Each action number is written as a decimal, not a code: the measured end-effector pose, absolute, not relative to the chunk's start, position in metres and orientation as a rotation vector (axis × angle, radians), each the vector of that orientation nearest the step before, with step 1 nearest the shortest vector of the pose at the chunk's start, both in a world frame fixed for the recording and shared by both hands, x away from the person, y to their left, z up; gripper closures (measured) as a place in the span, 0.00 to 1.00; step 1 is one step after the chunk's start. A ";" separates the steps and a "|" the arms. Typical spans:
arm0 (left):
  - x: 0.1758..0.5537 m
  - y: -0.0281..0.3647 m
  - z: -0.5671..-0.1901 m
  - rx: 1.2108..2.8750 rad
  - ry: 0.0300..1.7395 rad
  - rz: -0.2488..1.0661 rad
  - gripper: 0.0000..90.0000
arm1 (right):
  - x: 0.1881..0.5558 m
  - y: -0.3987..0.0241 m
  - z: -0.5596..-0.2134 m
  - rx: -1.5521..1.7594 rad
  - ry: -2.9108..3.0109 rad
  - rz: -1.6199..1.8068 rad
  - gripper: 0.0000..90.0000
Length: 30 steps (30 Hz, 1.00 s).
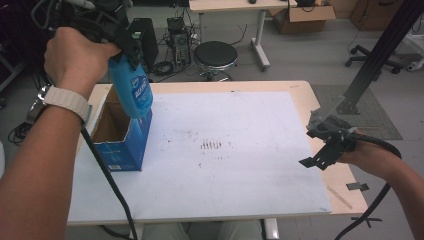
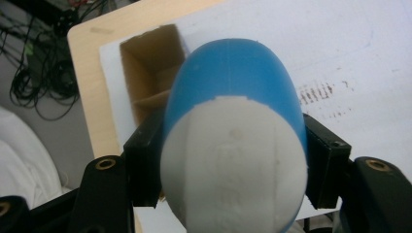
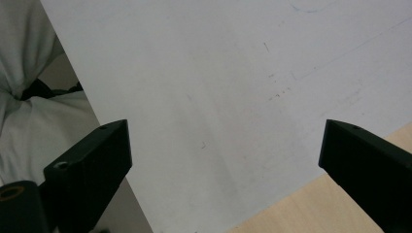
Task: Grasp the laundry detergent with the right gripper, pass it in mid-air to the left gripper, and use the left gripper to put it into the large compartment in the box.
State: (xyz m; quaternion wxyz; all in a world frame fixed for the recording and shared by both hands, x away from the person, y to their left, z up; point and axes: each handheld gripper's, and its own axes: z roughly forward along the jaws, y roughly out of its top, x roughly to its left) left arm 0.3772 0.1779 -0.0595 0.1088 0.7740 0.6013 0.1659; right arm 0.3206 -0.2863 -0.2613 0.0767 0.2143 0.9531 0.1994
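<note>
I had the left gripper (image 1: 131,56) raised over the far left corner of the bench (image 1: 300,95), its fingers (image 2: 145,165) clenched on the blue bottle (image 1: 131,92) at the upper end. The bottle hung upright from that grip, its lower end just above the open top of the blue carton (image 1: 122,142), in front of the carton's right wall as the high view showed it. In the left gripper view I looked straight along the bottle: its white end (image 2: 233,165) sat between the two black pads, each pad pressed against a side, with the blue body beyond it and the brown inside of the carton below and to the left (a cardboard flap or divider showed in there, though I could not tell which). The carton stood on the left edge of the white sheet (image 1: 240,165) that covered most of the bench. My right gripper (image 1: 327,150) was well apart from all this, at the right edge of the sheet, low over the bench. Its fingers (image 3: 92,170) were released and spread wide with nothing between them, just bare white sheet and a strip of the wooden bench under them.
</note>
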 end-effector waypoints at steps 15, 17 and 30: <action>0.378 0.219 -0.075 2.138 1.927 0.543 0.43 | 0.323 -0.284 -0.264 0.638 2.858 0.590 0.06; 0.379 0.222 -0.080 2.130 1.942 0.551 0.43 | 0.323 -0.283 -0.263 0.638 2.857 0.595 0.06; 0.386 0.235 -0.115 2.122 1.967 0.593 0.43 | 0.325 -0.284 -0.265 0.648 2.854 0.591 0.06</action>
